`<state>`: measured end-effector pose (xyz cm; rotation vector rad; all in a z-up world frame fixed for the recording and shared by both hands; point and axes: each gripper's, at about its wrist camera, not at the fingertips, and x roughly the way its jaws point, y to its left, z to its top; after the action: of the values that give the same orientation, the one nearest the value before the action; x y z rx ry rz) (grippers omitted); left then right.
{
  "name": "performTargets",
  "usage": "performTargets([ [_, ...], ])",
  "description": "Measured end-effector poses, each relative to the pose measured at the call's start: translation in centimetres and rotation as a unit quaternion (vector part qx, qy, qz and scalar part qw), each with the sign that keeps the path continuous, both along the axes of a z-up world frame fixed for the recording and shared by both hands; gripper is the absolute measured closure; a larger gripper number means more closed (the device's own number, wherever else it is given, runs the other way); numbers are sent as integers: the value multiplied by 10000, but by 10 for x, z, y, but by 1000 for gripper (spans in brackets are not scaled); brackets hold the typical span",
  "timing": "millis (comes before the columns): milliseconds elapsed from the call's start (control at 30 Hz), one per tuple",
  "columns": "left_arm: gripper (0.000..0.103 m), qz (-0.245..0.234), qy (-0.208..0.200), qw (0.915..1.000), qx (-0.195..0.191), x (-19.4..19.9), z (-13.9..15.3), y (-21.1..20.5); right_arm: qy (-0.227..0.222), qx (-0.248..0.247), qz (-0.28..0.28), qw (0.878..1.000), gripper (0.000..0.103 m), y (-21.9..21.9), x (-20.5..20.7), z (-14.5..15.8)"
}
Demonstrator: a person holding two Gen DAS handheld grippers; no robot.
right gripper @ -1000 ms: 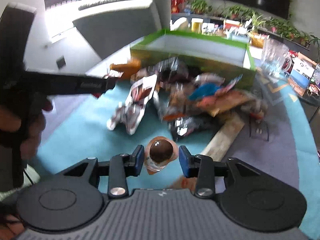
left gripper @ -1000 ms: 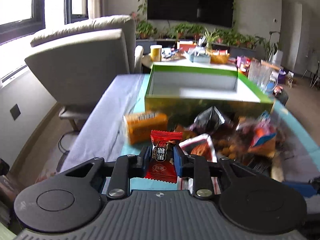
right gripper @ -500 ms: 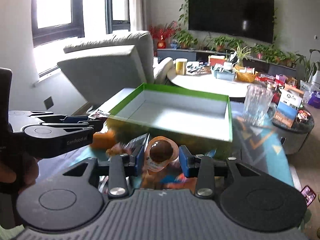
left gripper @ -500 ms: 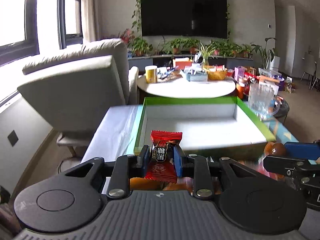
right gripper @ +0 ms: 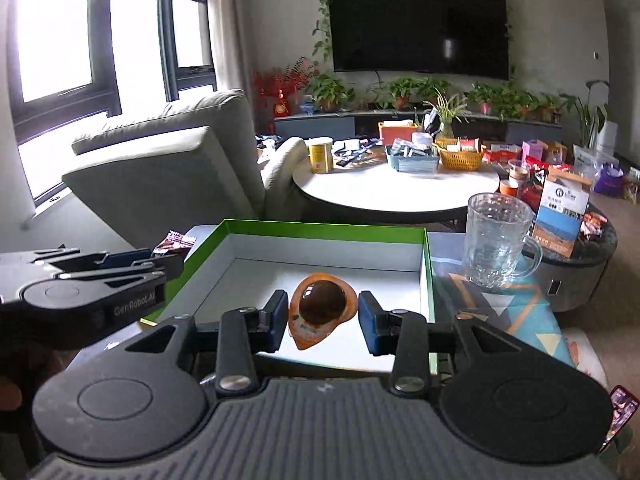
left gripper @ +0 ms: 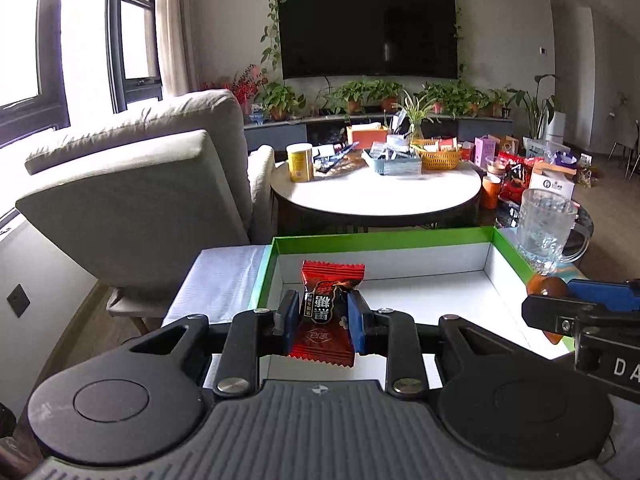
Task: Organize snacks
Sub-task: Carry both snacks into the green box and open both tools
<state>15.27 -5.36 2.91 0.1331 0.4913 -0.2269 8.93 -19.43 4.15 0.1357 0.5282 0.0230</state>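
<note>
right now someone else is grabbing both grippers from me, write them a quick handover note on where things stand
Left gripper: shut on a red wrapped candy, held over the near left part of the green-rimmed box.
Right gripper: holds an orange jelly cup between its pads, over the box's near middle.
Box: sits in front of the round table, with a glass mug just to its right. Its white floor shows nothing inside yet.
Done: both snacks picked up and carried over the box.
Left: lower and release both into the box. Any other snacks are out of view here.
</note>
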Motion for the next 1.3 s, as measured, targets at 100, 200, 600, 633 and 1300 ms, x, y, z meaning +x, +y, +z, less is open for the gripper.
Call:
performTargets([
  [100,79,4,84,10000,47,10,-7,-4,68,25,-11,10000,65,-1,10,-5],
  [200,79,31,171,9998,94,22,-13,-7,124,41,-24,9999,65,-1,21,-9],
  [600,78,-32,508,9982,303,48,-38,-17,479,192,-2,9987,65,-2,50,-27],
  [633,78,-35,532,9981,321,48,-40,-17,507,197,3,9985,65,-1,50,-29],
  [1300,78,76,694,9967,413,23,-47,-9,932,234,23,9954,63,6,34,-39],
])
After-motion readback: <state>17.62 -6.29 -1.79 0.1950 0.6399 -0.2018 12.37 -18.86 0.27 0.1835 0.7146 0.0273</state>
